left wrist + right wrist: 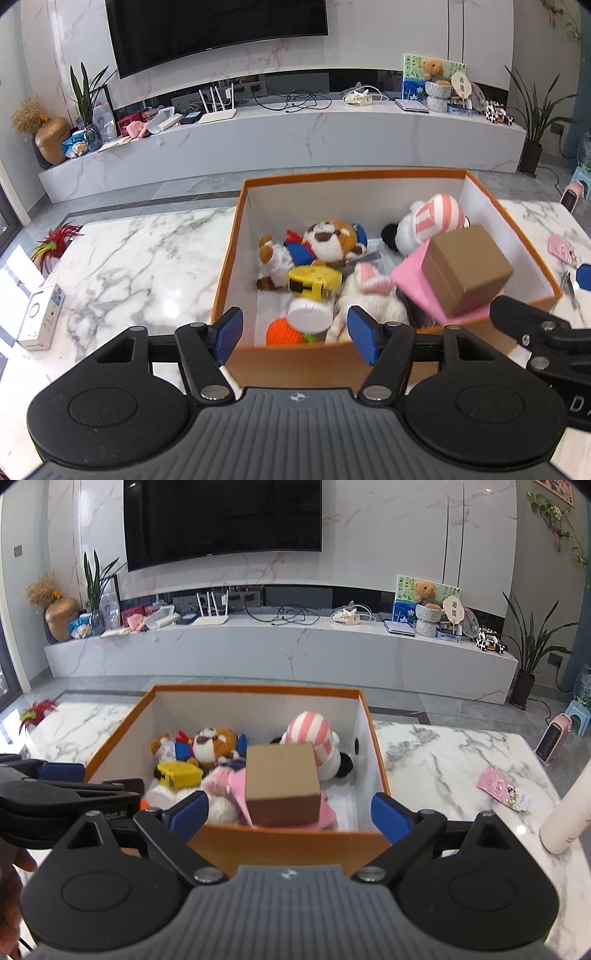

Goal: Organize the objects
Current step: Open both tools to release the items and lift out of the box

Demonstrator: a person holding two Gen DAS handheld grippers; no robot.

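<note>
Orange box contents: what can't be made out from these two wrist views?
- Left wrist: the orange box floor is hidden under the toys; the brown carton and pink box hide what lies beneath them.
- Right wrist: the brown carton is blurred and covers the box's middle.
- Both: the near wall's foot is cut off behind the jaws.

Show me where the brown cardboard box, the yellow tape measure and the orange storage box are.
brown cardboard box [282, 768]: right wrist view, top face.
yellow tape measure [314, 282]: left wrist view, yellow body.
orange storage box [288, 843]: right wrist view, near wall.
</note>
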